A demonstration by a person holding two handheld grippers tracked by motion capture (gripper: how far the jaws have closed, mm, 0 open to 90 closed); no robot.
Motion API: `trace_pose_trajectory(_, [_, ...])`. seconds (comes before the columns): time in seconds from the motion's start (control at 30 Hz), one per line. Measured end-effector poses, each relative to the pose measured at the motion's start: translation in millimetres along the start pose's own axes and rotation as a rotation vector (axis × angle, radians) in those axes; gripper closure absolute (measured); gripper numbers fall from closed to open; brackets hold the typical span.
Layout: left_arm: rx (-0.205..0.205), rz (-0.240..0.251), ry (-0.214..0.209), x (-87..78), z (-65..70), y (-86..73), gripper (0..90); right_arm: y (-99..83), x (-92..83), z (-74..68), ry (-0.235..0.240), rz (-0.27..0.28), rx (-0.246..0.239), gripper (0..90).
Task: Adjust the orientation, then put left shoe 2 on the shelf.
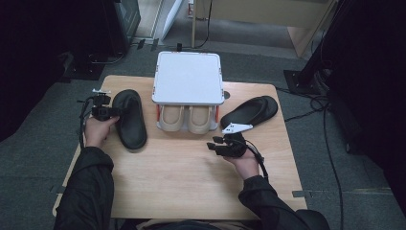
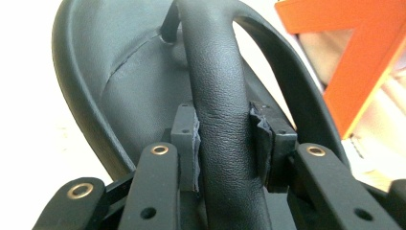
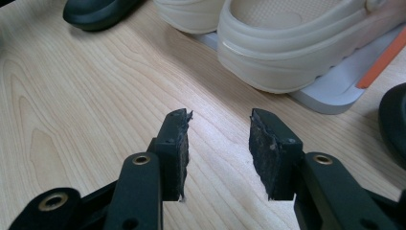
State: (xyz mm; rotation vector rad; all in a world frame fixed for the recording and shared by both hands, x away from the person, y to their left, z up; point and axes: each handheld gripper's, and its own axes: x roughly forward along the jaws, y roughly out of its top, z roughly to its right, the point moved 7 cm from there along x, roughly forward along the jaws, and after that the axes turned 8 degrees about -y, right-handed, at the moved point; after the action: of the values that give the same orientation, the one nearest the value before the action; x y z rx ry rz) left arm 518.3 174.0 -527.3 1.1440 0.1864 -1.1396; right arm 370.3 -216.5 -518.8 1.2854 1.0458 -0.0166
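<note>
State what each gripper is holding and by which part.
The left gripper is shut on the left black slipper, clamping its strap. The right gripper holds nothing; its jaws stand open above the table.

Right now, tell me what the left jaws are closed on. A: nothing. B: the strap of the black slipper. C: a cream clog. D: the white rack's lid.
B: in the left gripper view both pads press against the black slipper's strap, while the right gripper stands open over bare table.

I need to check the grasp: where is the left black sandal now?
The left black sandal lies at the table's left, beside the shoe rack, its strap between the left gripper pads.
</note>
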Motion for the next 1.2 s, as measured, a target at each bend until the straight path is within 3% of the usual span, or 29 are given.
trace_pose_trajectory(0.17, [0.017,0.004,-0.025,-4.3,7.5,5.5,67.9,-1.2,-0.9,1.0,-0.005,-0.001,0.007,58.8])
trace_pose_trajectory(0.43, [-0.004,0.019,-0.045,-16.9,16.0,12.5,68.1,-1.9,1.1,0.1,0.002,-0.004,0.005,58.7])
trace_pose_trajectory(0.57, [0.011,0.035,-0.053,-20.1,19.8,18.6,68.1,-0.7,1.9,-3.0,0.013,0.003,0.000,58.4])
trace_pose_trajectory(0.8, [0.016,0.013,-0.064,-24.3,28.6,29.1,68.1,5.7,-3.0,-2.2,0.027,0.031,0.005,58.3])
trace_pose_trajectory(1.03, [0.000,0.004,-0.063,-31.6,34.4,45.4,68.1,8.0,-4.3,-0.2,0.028,0.037,0.008,58.3])
trace_pose_trajectory(1.2, [0.003,0.035,-0.069,-44.8,43.2,66.3,68.1,7.6,-4.0,-1.7,0.033,0.034,0.001,58.3])
